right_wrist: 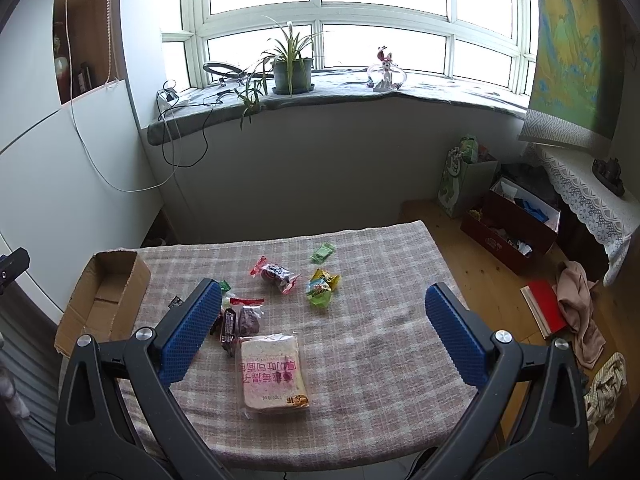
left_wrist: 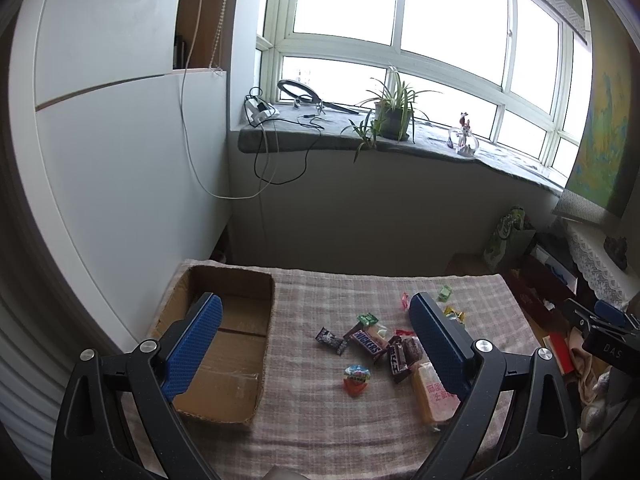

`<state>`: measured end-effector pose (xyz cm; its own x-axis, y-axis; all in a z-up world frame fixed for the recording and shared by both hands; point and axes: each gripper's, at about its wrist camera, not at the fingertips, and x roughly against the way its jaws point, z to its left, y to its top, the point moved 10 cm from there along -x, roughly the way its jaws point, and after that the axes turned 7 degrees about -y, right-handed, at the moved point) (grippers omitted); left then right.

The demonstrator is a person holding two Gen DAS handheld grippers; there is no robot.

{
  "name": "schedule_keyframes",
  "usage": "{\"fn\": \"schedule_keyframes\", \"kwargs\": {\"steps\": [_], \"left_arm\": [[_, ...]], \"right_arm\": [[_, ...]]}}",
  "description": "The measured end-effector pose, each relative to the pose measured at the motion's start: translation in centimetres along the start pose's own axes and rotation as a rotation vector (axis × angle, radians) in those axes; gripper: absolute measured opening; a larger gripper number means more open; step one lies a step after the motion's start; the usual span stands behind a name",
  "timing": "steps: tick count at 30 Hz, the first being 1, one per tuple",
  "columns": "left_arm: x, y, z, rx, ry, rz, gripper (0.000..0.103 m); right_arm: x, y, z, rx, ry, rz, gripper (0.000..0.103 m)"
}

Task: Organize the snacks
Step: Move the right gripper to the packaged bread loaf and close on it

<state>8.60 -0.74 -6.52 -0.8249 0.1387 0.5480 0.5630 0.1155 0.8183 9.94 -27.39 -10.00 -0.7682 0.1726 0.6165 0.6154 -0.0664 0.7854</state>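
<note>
Left wrist: left gripper point(left_wrist: 316, 316) spread wide, empty; Snickers bar point(left_wrist: 369, 342) lies right of the cardboard box point(left_wrist: 256, 360).
Right wrist: right gripper point(right_wrist: 324, 308) agape, empty; bread packet point(right_wrist: 272, 372) well right of the box.
Handling: bread likely soft, crushable; pinch its long edges lightly.

- The tablecloth point(right_wrist: 360, 344) is woven cloth, matt and slightly rough.
- The box point(left_wrist: 236, 344) is brown corrugated cardboard, dull, with raw torn edges.
- The bread packet point(right_wrist: 274, 374) is glossy clear plastic film.
- The gripper pads point(right_wrist: 192, 336) are blue textured rubber.
- The floor point(right_wrist: 472, 264), right, is pale wood.
</note>
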Motion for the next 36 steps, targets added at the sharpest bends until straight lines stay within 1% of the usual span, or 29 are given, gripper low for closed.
{"fn": "schedule_keyframes", "kwargs": {"steps": [3,6,10,14,20,24,28,32,36], "left_arm": [[-0.5,-0.4,0.0,0.009,-0.016,0.018,0.095],[-1.3,-1.3,-0.2,0.019,-0.039,0.054,0.095],[-2.7,-2.9,-0.4,0.057,-0.093,0.116,0.095],[-4.1,-4.6,-0.8,0.06,-0.125,0.178,0.095],[-6.7,-7.8,-2.4,0.129,-0.241,0.313,0.095],[-8.7,-9.9,-3.5,0.176,-0.284,0.393,0.095],[-10.7,-12.2,-5.3,0.208,-0.332,0.465,0.095],[-12.5,-14.5,-7.3,0.27,-0.396,0.551,0.095],[-14.2,-16.8,-8.5,0.34,-0.424,0.623,0.093]], "right_arm": [[-0.6,-0.3,-0.1,-0.002,0.011,0.024,0.103],[-1.5,-1.2,-0.1,-0.002,0.035,0.061,0.103],[-3.1,-2.6,0.2,0.0,0.093,0.124,0.103],[-4.7,-4.4,0.6,-0.005,0.154,0.194,0.103],[-7.7,-7.5,1.5,-0.031,0.265,0.326,0.103],[-9.8,-9.1,2.0,-0.037,0.325,0.405,0.103],[-11.7,-10.5,3.3,-0.035,0.422,0.501,0.103],[-13.5,-11.5,3.7,-0.021,0.436,0.551,0.103],[-15.2,-12.7,3.9,-0.031,0.462,0.607,0.102]]}}
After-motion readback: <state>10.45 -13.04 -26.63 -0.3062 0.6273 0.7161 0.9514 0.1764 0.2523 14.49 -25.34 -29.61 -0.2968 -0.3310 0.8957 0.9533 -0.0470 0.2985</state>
